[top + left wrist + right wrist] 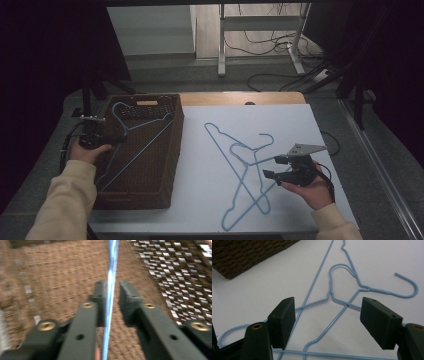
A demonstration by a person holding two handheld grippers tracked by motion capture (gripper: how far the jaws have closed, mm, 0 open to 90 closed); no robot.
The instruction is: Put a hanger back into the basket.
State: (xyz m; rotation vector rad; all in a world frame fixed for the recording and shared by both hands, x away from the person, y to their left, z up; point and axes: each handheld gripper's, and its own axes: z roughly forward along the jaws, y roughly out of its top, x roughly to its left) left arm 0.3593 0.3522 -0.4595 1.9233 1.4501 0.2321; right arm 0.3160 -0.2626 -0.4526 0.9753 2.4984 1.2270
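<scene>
Left gripper view blurred: blue hanger wire (110,290) runs between left claw (112,293) jaws, slightly parted, not pressing it. High view: that hanger (131,131) lies in brown woven basket (172,165), far end hard to make out. Right claw (327,315) released wide above two crossed hangers (239,165) on white counter (200,200), lower loops cut off.

Motion blur smears the basket (50,277) weave and blue hanger (111,277) wire between the jaws.

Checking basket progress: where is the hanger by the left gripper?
In the high view, that blue hanger lies inside the brown wicker basket at table left, its wire between the left gripper fingers.
</scene>
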